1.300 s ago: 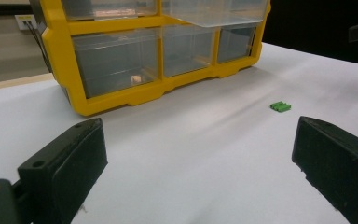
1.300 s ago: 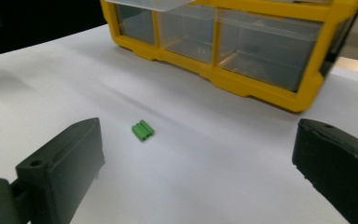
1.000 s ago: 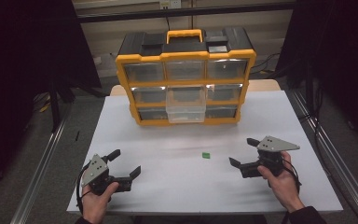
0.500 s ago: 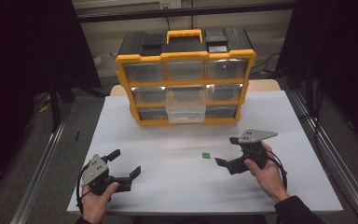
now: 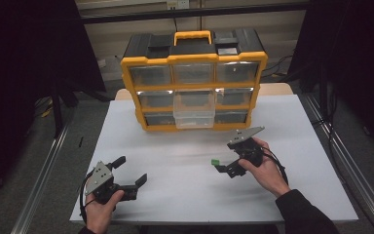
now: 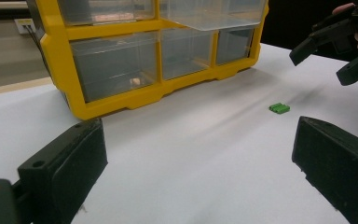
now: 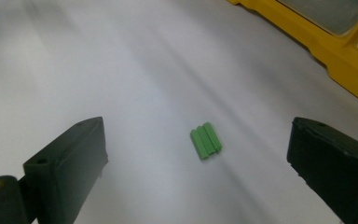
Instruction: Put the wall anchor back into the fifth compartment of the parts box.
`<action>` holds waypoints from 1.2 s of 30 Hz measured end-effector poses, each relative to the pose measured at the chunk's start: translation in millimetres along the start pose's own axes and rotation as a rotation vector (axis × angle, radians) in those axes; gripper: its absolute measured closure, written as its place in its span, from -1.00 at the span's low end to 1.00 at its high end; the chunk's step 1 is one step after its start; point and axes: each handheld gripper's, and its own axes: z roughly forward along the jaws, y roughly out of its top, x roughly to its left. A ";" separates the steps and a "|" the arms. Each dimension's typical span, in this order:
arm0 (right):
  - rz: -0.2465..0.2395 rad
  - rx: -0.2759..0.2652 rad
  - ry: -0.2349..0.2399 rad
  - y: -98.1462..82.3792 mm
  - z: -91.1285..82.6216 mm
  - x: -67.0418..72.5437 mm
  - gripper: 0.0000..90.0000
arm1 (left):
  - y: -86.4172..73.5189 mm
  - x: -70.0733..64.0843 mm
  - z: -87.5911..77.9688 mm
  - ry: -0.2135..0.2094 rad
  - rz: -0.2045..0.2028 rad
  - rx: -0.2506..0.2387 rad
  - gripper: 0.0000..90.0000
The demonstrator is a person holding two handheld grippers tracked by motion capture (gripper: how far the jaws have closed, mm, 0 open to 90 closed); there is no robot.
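- Since the right gripper (image 5: pixel 222 165) hangs just above and beside the green block (image 5: pixel 216 162) with jaws spread wide and nothing between them, picking up that block looks like the job in hand.
- Green block location: flat on the white tabletop (image 5: pixel 185 195), in the open, well short of the yellow organizer (image 5: pixel 193 87), nothing touching it. In the right gripper view the green block (image 7: pixel 206 140) sits roughly midway between the two black jaws, a bit ahead of them.
- Looks like: small ribbed piece of hard plastic, three ridges running lengthwise, short ends cut square. Exact type too small to tell.
- Handling guess: very light, stiff, not fragile. Smooth plastic on a smooth top, so likely to skid or flip if one jaw hits first.
- Where to grip: across the two long flat sides, jaws squared to the ridges, low to the tabletop. Right now the block lies slightly skewed to the jaw line, so a small wrist turn seems needed before closing.
- Risk: thin part, pads may ride over it or pinch only an edge; light squeeze should be enough.
- Left gripper (image 5: pixel 130 176): also spread open, empty, resting low near the front left of the tabletop, well apart from the block. Its view shows the green block (image 6: pixel 279 108) farther off, with the right gripper (image 6: pixel 338 58) above it.
- Organizer: one clear middle drawer (image 5: pixel 194 117) stands pulled out; contents not readable.
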 end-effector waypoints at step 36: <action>-0.147 0.486 0.063 43.6 31.4 -24.7 -0.39 | 0.2 -1.2 0.8 -0.015 0.010 -0.011 -0.93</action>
